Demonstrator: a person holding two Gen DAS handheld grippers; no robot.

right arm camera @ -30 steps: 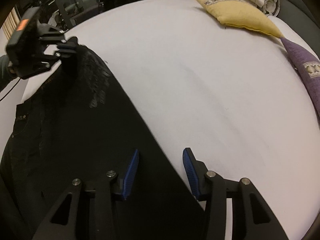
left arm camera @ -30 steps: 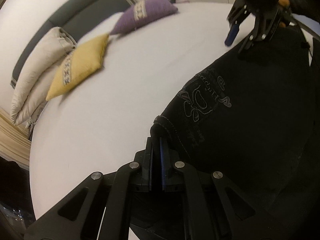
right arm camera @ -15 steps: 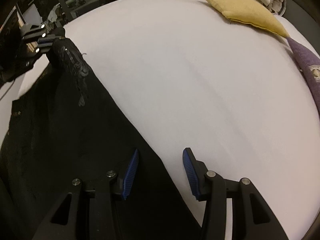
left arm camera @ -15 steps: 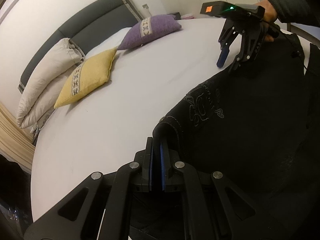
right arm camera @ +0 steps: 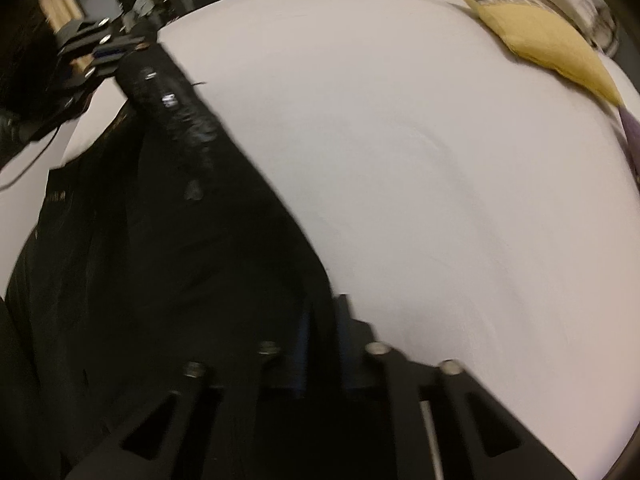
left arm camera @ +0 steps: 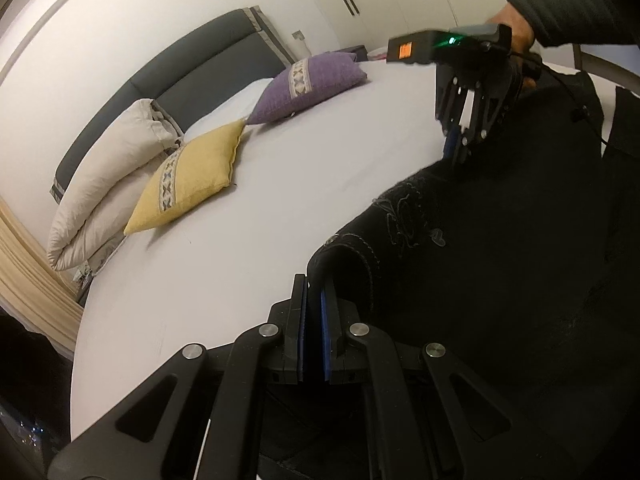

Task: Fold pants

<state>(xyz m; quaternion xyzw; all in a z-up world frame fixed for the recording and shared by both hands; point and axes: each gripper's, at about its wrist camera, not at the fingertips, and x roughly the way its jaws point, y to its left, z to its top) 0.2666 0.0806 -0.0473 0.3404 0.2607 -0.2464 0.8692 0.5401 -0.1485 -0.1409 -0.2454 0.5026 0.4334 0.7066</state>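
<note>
Black pants (left arm camera: 500, 264) with pale embroidery lie on a white bed. My left gripper (left arm camera: 314, 292) is shut on a corner of the pants' edge and holds it a little above the sheet. My right gripper (right arm camera: 322, 320) is shut on the pants' edge (right arm camera: 224, 200) further along; that view is blurred. The right gripper also shows in the left wrist view (left arm camera: 460, 148), at the far edge of the pants. The left gripper shows in the right wrist view (right arm camera: 108, 56), pinching the far corner.
A white sheet (left arm camera: 248, 220) covers the bed. A yellow cushion (left arm camera: 188, 176), a purple cushion (left arm camera: 312, 80) and white pillows (left arm camera: 104, 176) lie by the grey headboard (left arm camera: 208, 56). A curtain (left arm camera: 24, 272) hangs at the left.
My right gripper has gone from open beside the pants' edge to shut on it. The left gripper keeps its hold and has lifted and tilted; the fabric between them hangs tauter.
</note>
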